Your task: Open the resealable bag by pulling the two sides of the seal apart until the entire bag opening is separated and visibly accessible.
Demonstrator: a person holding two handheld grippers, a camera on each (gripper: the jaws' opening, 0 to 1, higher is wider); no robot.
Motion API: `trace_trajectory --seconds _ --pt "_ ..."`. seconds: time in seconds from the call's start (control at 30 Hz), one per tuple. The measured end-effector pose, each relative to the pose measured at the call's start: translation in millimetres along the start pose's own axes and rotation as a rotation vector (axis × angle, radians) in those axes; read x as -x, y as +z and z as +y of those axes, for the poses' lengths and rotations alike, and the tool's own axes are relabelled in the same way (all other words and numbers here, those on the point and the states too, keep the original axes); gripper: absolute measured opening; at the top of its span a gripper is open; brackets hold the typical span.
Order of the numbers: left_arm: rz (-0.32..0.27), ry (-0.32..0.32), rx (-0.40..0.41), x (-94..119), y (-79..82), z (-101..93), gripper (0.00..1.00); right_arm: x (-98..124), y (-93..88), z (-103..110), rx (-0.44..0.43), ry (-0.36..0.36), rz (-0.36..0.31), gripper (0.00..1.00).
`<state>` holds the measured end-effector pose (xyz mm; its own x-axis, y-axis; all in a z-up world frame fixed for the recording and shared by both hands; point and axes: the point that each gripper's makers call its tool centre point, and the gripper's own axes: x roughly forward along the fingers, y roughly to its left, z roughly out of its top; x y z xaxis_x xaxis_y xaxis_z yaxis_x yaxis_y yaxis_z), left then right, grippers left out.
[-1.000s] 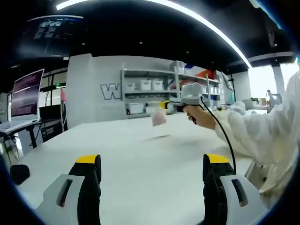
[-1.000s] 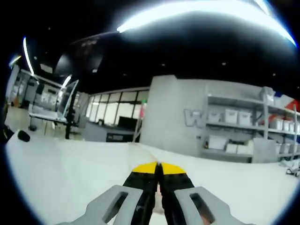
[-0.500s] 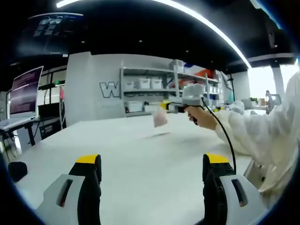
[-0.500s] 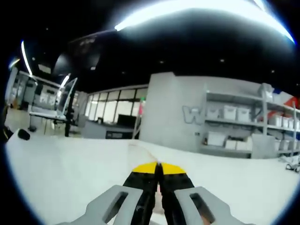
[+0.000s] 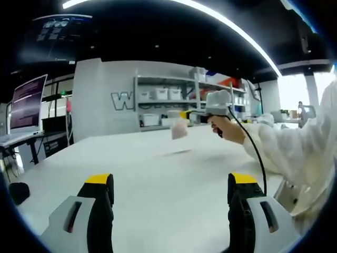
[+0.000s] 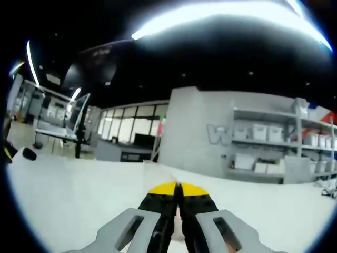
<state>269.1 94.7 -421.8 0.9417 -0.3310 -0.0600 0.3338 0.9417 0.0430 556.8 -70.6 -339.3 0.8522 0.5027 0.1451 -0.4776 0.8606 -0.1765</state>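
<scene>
A small pinkish resealable bag (image 5: 179, 131) hangs above the far part of the white table (image 5: 158, 174) in the left gripper view. My right gripper (image 5: 185, 116) is shut on the bag's top edge, held by a hand with a white sleeve (image 5: 295, 150). In the right gripper view that gripper (image 6: 178, 188) has its yellow-tipped jaws pressed together, with a thin pink sliver of the bag (image 6: 179, 215) between them. My left gripper (image 5: 171, 183) stands open and wide, low over the near table, well short of the bag, with nothing between its fingers.
A black round object (image 5: 10, 192) lies at the table's left edge. A desk with a monitor (image 5: 26, 105) stands off to the left. Shelves with white bins (image 5: 168, 96) line the back wall beside a grey partition (image 6: 189, 132).
The right gripper and the hanging bag have risen very slightly. The left gripper's jaws stay open in the same place.
</scene>
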Motion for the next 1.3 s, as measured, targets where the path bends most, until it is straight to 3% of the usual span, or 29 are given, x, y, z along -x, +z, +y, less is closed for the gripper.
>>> trace_trajectory --seconds 0.53,0.87,1.3 --pt "0.002 -0.014 0.001 -6.6 -1.5 -6.3 0.89 13.6 3.7 -3.0 -0.050 0.026 -0.020 0.00" --pt "0.005 -0.020 0.005 -7.7 -3.7 -8.0 0.89 29.7 7.1 -7.1 -0.042 0.034 -0.031 0.00" --pt "0.006 -0.019 0.004 -7.1 -3.5 -5.7 0.89 52.7 13.2 3.3 -0.026 0.074 -0.041 0.00"
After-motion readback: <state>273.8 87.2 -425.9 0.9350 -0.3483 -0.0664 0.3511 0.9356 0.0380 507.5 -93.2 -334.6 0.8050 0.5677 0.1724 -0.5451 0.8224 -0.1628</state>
